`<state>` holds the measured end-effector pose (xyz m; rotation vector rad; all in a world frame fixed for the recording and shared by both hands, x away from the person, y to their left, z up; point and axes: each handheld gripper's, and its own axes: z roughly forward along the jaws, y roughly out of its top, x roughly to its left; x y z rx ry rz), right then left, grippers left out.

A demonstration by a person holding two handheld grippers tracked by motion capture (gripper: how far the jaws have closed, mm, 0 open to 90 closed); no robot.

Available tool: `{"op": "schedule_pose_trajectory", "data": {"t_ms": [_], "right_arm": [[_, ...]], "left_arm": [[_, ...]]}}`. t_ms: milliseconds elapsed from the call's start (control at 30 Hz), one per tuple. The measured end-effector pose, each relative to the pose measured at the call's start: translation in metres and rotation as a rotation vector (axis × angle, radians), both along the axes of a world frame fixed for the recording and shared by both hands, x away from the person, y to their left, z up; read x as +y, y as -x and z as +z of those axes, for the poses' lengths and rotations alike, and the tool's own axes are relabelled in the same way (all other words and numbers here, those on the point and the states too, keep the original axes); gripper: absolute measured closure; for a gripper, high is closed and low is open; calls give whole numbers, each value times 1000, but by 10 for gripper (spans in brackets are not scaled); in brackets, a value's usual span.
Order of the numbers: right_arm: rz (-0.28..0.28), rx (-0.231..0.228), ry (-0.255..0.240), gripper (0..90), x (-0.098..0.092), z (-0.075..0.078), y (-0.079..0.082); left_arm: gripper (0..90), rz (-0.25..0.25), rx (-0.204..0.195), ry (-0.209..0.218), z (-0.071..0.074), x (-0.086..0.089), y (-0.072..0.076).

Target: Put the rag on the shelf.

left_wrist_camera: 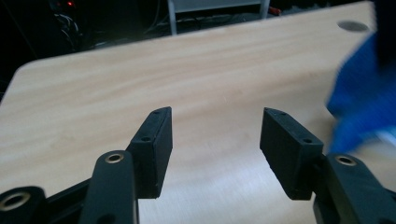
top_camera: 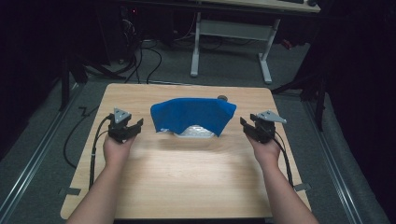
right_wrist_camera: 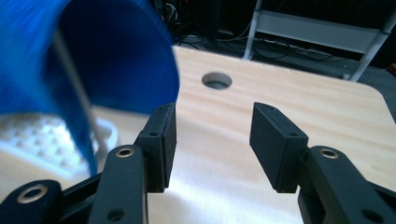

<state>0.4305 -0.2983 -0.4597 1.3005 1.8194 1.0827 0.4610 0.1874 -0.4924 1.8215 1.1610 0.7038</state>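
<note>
A blue cloth (top_camera: 192, 114) is draped like a tent over a white ribbed object (top_camera: 195, 131) at the middle of the wooden table (top_camera: 187, 172). My left gripper (top_camera: 132, 126) sits just left of the cloth, jaws open and empty. My right gripper (top_camera: 246, 125) sits just right of it, also open with nothing between the jaws. In the left gripper view the left gripper (left_wrist_camera: 215, 133) hovers over bare wood, with the cloth (left_wrist_camera: 364, 100) at the right edge. In the right gripper view the right gripper (right_wrist_camera: 212, 130) has the cloth (right_wrist_camera: 93, 56) and the white object (right_wrist_camera: 42, 140) at its left.
A round cable hole (right_wrist_camera: 216, 80) lies in the tabletop behind the cloth. A white-legged desk (top_camera: 231, 32) stands beyond the table, with cables on the grey floor. A cable (top_camera: 95, 144) trails from each gripper toward the table's near edge.
</note>
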Motion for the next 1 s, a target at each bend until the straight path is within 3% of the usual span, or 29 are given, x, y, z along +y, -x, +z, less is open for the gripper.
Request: {"op": "schedule_pose_trajectory", "data": {"t_ms": [67, 167, 200, 233, 300, 333, 367, 400, 433, 467, 500, 533, 567, 600, 633, 733, 833, 1000], "right_arm": [[1, -5, 5, 506, -1, -3, 7], [3, -9, 26, 510, -6, -12, 36], [3, -9, 26, 510, -6, -12, 36], [2, -18, 23, 515, -9, -18, 52], [-10, -20, 36, 523, -12, -23, 67], [-10, -20, 36, 523, -12, -23, 67], [-24, -17, 48, 530, -13, -28, 81], [-24, -17, 48, 530, -13, -28, 81], [-25, -15, 51, 522, -14, -32, 96], [-25, -15, 51, 522, -14, -32, 96], [-25, -17, 46, 506, -15, -34, 109], [-25, -17, 46, 506, -15, -34, 109], [-23, -24, 46, 495, -14, -35, 123], [-23, -24, 46, 495, -14, -35, 123], [-17, -3, 17, 484, -13, -38, 135], [3, 15, 16, 478, -10, -41, 147], [5, 8, 22, 472, -9, -40, 147], [-3, 8, 14, 458, -10, -41, 143]], "left_arm": [[443, -5, 5, 6, -2, 0, 7], [438, -34, 22, -5, -11, 1, 34], [438, -34, 22, -5, -11, 1, 34], [435, -46, 24, -10, -15, 1, 48], [435, -57, 19, -14, -16, 2, 62], [435, -57, 19, -14, -16, 2, 62], [436, -67, 14, -5, -16, 4, 76], [434, -67, 14, -5, -16, 4, 76], [435, -69, 16, 4, -15, 6, 83], [435, -70, 15, 15, -15, 7, 90], [432, -79, 24, 51, -15, 8, 107], [431, -79, 24, 51, -15, 8, 107], [428, -99, 31, 76, -18, 6, 128], [427, -99, 31, 76, -18, 6, 128], [425, -125, 60, 89, -21, 4, 145], [423, -147, 58, 62, -22, -1, 156], [421, -144, 38, 30, -21, -4, 156], [413, -147, 44, 28, -24, -5, 153]]}}
